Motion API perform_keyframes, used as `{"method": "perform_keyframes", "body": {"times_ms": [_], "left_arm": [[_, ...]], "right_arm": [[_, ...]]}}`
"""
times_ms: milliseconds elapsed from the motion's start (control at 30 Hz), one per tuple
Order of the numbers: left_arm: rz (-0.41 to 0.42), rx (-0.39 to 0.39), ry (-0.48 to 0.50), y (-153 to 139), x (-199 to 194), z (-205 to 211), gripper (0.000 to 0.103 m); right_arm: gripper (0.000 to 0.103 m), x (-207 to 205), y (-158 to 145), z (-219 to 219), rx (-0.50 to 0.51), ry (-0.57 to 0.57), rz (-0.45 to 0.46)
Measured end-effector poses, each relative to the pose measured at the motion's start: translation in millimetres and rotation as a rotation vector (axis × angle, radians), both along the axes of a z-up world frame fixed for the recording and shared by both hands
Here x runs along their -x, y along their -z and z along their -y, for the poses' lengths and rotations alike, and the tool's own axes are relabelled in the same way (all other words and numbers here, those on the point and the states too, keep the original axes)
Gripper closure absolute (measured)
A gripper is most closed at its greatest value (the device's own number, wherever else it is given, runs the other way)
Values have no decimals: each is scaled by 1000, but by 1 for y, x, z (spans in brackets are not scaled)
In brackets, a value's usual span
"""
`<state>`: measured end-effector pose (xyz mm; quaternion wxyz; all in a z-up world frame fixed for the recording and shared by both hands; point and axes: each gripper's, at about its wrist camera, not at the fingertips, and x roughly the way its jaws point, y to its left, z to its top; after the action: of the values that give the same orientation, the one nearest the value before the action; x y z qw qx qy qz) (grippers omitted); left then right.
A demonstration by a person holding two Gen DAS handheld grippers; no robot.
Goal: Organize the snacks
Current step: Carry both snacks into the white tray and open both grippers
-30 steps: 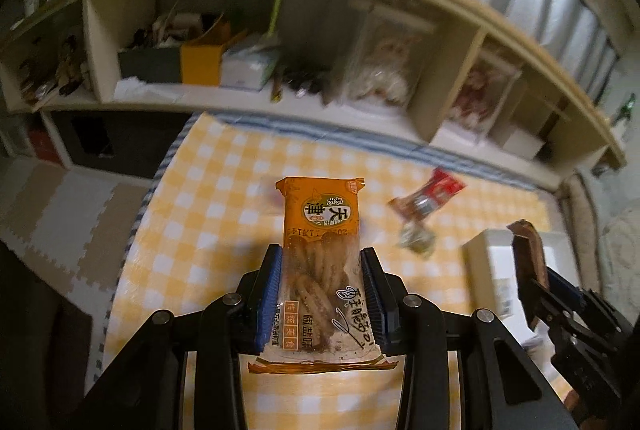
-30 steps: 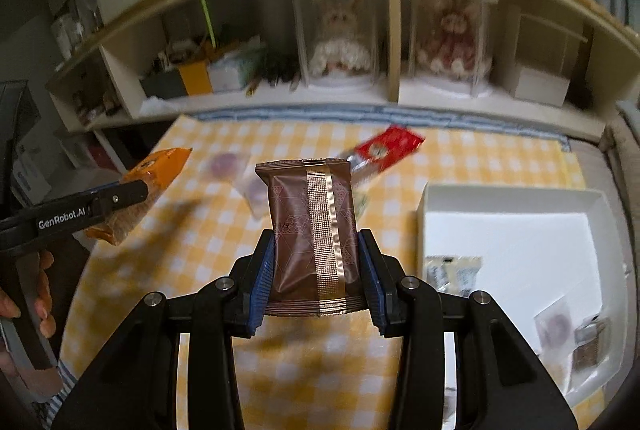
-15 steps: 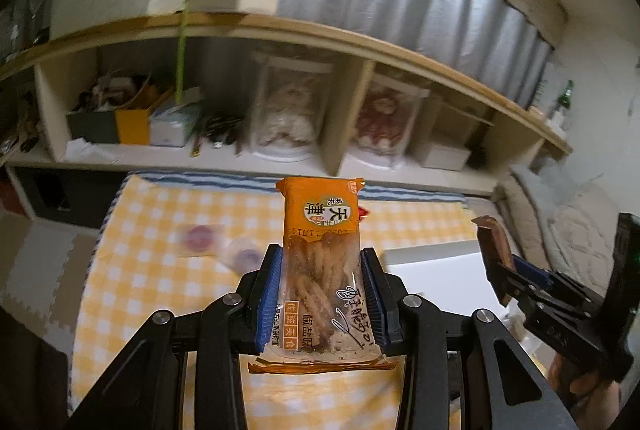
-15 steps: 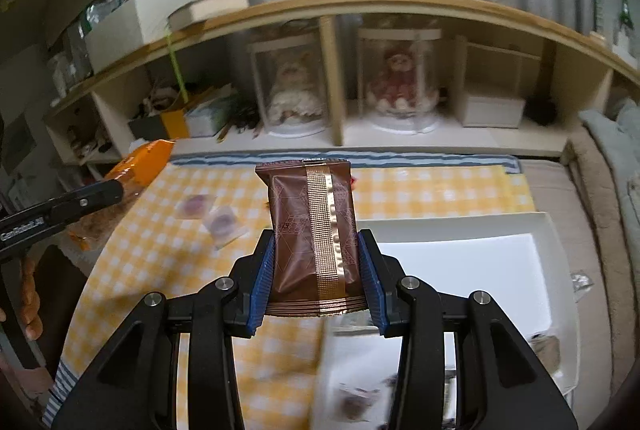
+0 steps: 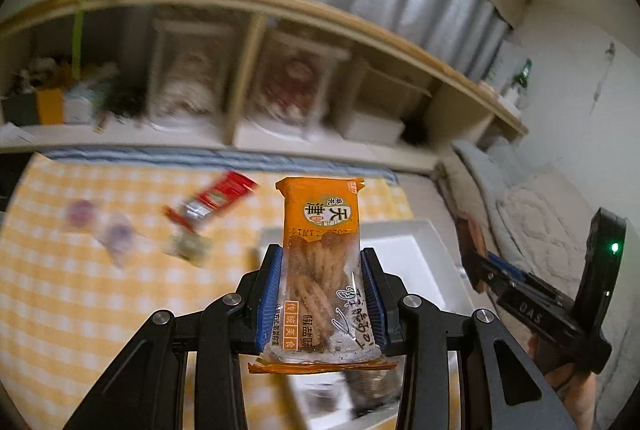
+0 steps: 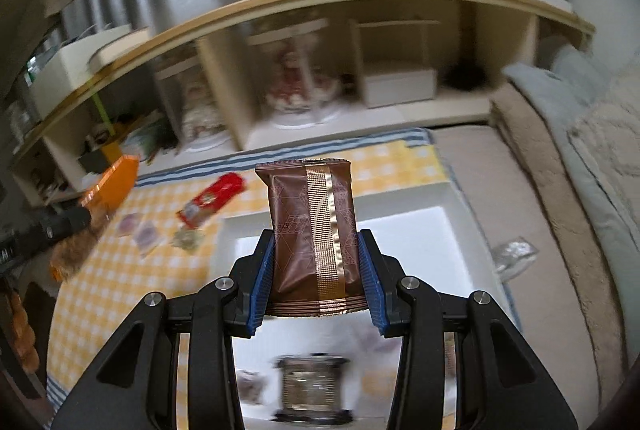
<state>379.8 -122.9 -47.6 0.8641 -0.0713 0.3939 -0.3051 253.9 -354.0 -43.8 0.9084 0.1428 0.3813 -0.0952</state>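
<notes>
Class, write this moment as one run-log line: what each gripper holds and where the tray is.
left gripper: shut on orange packet | right gripper: shut on brown packet | white tray: below both

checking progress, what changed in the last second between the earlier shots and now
Both grippers swung from over the checked cloth toward the white tray, now under them. Unchanged: left gripper grips the orange snack pack, right gripper the brown packet; nothing released.

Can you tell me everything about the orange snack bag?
The orange snack bag is a slim plastic packet: orange top with a round label and printed characters, clear lower part showing golden-brown twisted sticks, crimped sealed ends. It stands upright, unopened, pinched on both sides by the left gripper's blue pads, held in the air above the white tray.
</notes>
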Motion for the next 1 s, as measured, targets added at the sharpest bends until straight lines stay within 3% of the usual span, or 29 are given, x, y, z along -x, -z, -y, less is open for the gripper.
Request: {"method": "perform_keyframes", "body": {"times_ms": [300,467,567,733,933,1000], "left_arm": [[-215,-20,167,81,-35,86,65],[-320,-46,141,122,-65,113,65],[-319,-86,115,136,-82,127,65],[-237,-143,37,145,-101,133,65],[-286,-163,45,164,-107,146,62],[-287,-164,71,168,-108,151,55]], "right_arm": [[62,12,35,59,-62,111,-65],[62,9,57,74,-85,123,-122],[62,4,73,80,-92,122,-162],[62,-8,94,88,-75,126,-214],[61,-21,114,98,-63,143,-235],[56,-23,120,104,-51,180,-244]]}}
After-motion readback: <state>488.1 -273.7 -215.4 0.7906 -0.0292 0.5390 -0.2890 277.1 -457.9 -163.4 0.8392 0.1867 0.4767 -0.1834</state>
